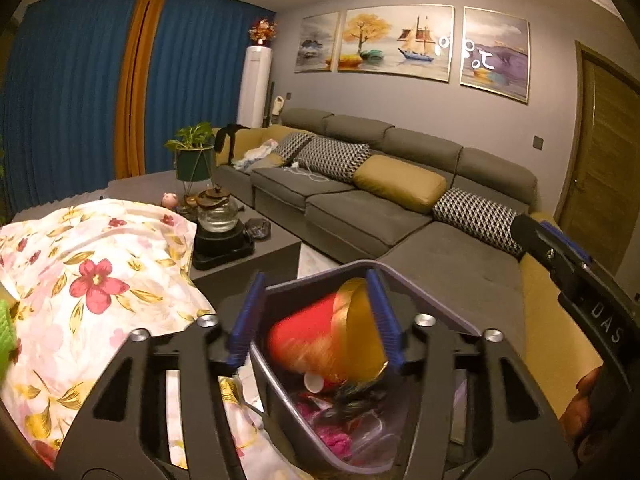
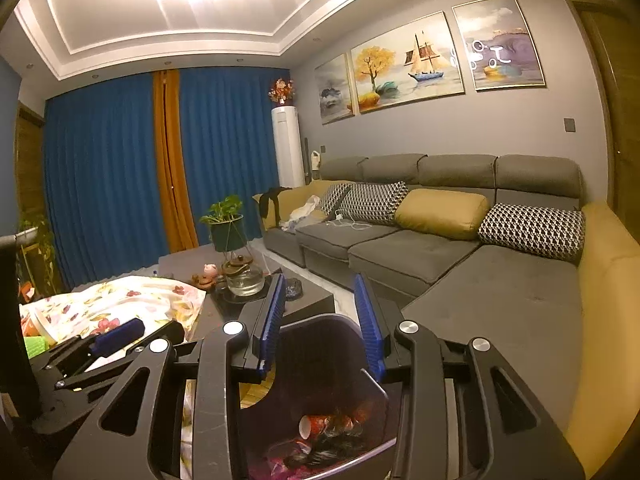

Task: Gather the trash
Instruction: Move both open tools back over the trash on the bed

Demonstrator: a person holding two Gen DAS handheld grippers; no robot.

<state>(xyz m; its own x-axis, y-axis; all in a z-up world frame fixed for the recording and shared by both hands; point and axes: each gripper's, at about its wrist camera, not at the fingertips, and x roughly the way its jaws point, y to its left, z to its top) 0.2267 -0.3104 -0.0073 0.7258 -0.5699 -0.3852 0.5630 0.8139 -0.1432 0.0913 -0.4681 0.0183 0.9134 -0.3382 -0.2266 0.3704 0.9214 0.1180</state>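
The dark trash bin [image 1: 280,364] stands below both grippers, already holding rubbish. A red and gold paper cup [image 1: 332,340] lies between the wide-open left gripper [image 1: 316,320], mouth toward the right finger, seemingly falling in. The right gripper [image 2: 320,320] hangs open and empty above the bin.

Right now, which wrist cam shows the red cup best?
Left wrist: the red cup fills the gap between the left gripper fingers, over the trash bin. The right wrist view doesn't clearly show it, only trash in the bin.

A grey sofa [image 2: 404,256] with patterned cushions [image 2: 532,230] runs along the far wall; a glass teapot [image 1: 218,210] sits beside a floral cloth [image 1: 92,272] at left; blue curtains [image 2: 104,172] hang beyond.
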